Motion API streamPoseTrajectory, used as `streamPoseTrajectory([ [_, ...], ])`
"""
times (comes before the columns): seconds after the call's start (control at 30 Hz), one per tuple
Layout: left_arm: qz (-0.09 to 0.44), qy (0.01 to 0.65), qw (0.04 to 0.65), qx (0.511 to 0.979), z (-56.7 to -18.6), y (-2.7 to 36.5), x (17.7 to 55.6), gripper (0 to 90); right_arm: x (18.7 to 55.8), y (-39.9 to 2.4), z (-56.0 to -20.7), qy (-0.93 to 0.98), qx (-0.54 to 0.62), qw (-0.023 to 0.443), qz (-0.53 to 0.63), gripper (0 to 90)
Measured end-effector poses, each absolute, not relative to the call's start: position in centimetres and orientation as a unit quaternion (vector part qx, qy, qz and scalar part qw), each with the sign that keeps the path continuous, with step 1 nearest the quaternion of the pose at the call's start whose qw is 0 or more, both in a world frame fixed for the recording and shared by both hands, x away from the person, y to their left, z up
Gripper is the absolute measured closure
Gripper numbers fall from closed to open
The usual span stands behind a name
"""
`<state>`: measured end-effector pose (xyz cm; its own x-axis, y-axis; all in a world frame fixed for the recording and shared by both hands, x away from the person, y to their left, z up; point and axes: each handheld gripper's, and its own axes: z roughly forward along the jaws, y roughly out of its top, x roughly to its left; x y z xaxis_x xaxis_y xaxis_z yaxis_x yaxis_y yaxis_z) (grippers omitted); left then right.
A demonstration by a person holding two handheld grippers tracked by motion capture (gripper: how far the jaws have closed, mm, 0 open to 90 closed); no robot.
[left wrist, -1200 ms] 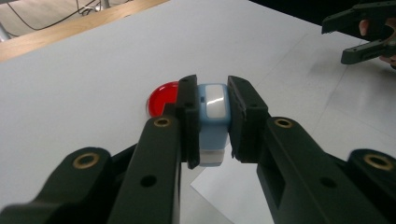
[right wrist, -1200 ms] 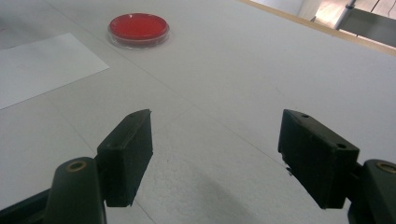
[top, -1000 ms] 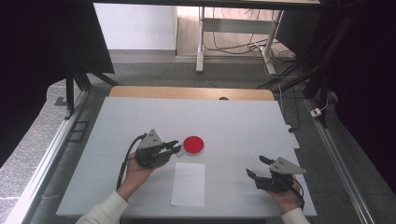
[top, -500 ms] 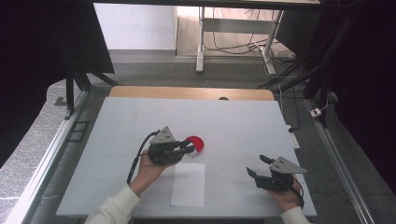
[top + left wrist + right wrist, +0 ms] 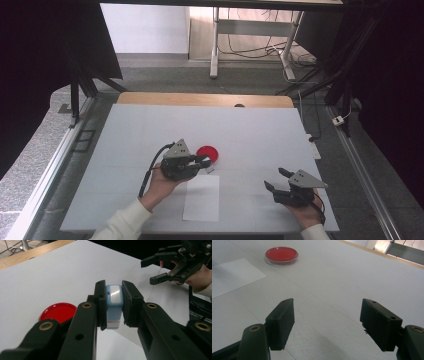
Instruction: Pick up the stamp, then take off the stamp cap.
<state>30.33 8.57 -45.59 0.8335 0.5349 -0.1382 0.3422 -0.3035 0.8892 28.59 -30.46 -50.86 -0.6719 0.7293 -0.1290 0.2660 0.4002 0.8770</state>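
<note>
Matte white table (image 5: 250, 130), rectangular, with a pale wooden strip along its far edge. Nearest the person, the right gripper (image 5: 281, 183), black with blocky flat-faced jaws and a grey three-cornered top plate, rests low over the table at the near right, its jaws spread wide with nothing between them; the right gripper view shows bare tabletop in the gap (image 5: 327, 317). Beside it toward the centre lies a flat white paper sheet (image 5: 202, 197), rectangular and smooth. Just beyond the sheet's far edge, the left gripper (image 5: 113, 302) has its jaws clamped on a small light-blue block (image 5: 114, 305), rounded at the corners, with a glossy pale face and a whitish base, held above the table. Just past it sits a shallow round red dish (image 5: 207, 153) with a clear, shiny rim.
</note>
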Motion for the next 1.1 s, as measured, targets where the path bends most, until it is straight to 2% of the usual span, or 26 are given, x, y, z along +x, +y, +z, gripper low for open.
streamPoseTrajectory([
  [1.1, 0.103, 0.287, 0.520, 0.798, -45.7, 8.3, 30.9, 74.7, 27.7, -28.1, -50.5, 0.783, 0.318, 0.234, 0.480, 26.6],
])
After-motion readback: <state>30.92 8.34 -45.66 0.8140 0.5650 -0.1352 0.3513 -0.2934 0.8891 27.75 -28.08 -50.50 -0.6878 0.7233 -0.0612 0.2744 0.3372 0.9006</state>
